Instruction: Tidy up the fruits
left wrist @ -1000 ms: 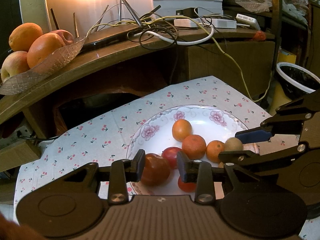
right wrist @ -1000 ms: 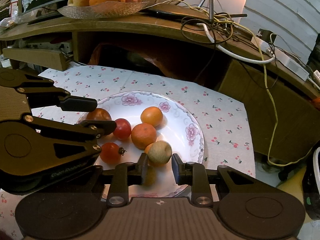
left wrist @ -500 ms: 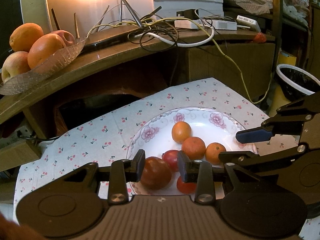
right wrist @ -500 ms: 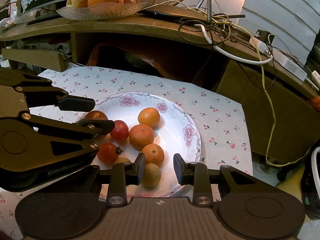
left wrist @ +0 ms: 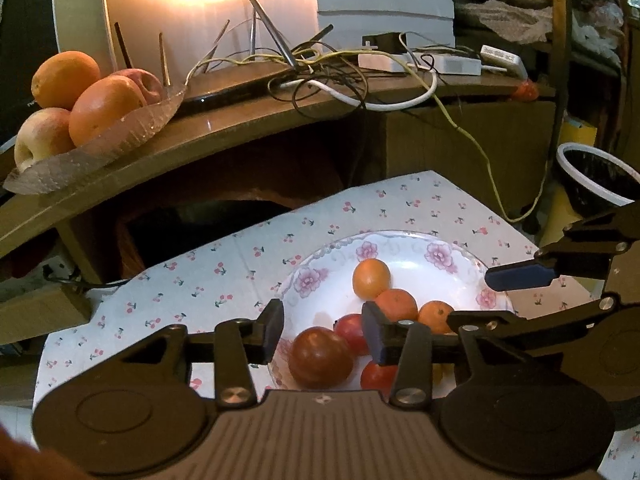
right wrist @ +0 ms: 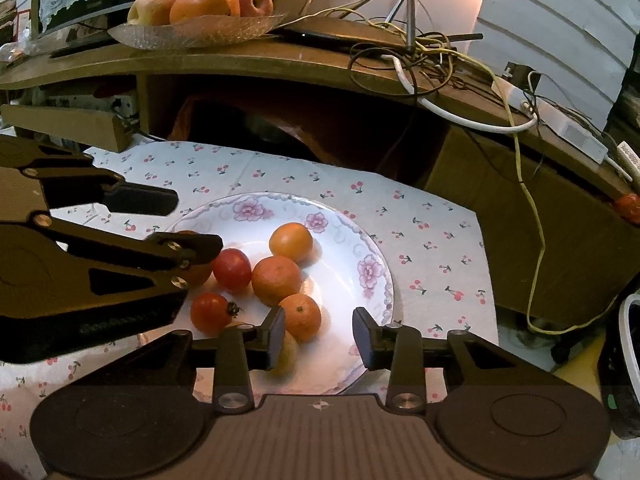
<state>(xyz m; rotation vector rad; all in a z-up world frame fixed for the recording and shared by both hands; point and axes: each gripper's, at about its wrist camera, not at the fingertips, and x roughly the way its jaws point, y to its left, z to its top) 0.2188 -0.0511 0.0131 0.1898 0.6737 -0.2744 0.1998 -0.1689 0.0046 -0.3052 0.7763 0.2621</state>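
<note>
A white floral plate [left wrist: 404, 250] [right wrist: 360, 232] holds three oranges [right wrist: 276, 280], red tomatoes [right wrist: 231, 268] and a dark red tomato [left wrist: 320, 356]. My left gripper [left wrist: 322, 330] is open, its jaws wide apart above the dark tomato, not touching it. My right gripper [right wrist: 318, 334] is open and empty over the plate's near rim. A brownish kiwi [right wrist: 289, 354] lies on the plate just behind its left finger.
A glass dish [left wrist: 100, 144] [right wrist: 196, 30] of oranges and apples sits on the wooden shelf [right wrist: 280, 60] behind, beside tangled cables [left wrist: 332, 80]. The cherry-print cloth [left wrist: 224, 268] covers the table. A bin [left wrist: 600, 176] stands at the right.
My right gripper opened and let the kiwi down onto the plate, then drew back. My left gripper opened off the dark tomato and lifted slightly.
</note>
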